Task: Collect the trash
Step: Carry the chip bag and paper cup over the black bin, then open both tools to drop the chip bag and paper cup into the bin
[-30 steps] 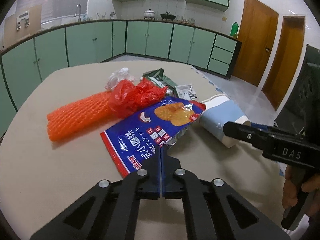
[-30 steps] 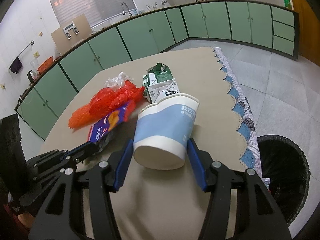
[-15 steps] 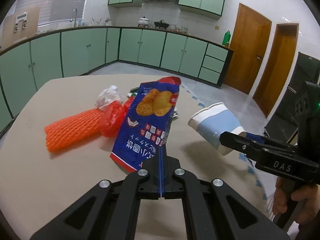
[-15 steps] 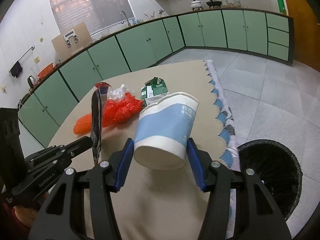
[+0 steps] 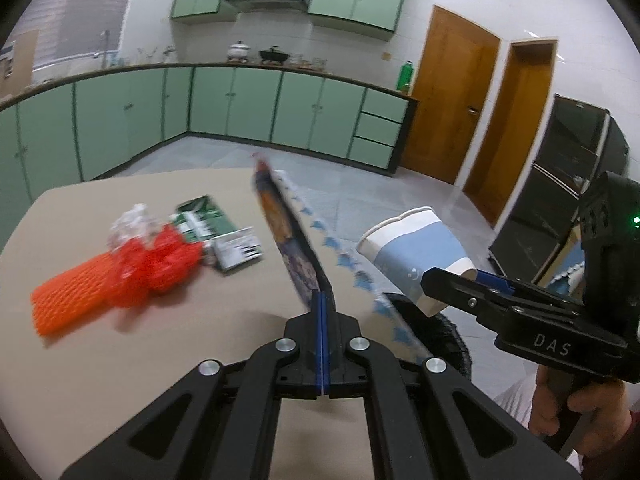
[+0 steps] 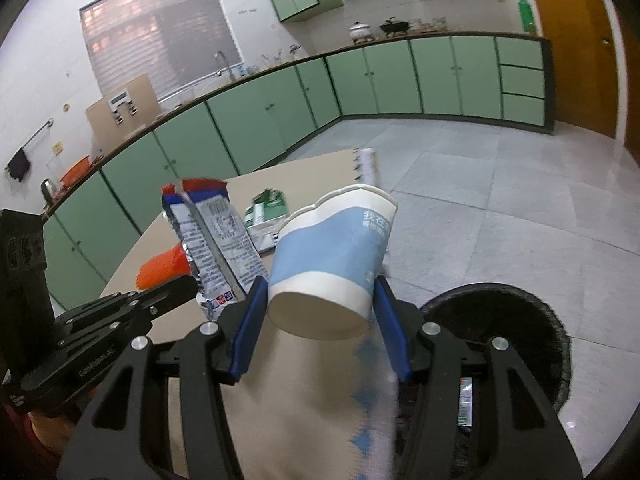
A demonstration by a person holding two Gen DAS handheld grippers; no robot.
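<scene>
Paper cup sits pinched in the right tool, snack bag in the left tool; bring both fully over the black bin before you release.

— What runs along the far wall?
— Green cabinets, a pot on the counter.
— And far right?
— Two wooden doors, perhaps a green bottle beside them.
</scene>
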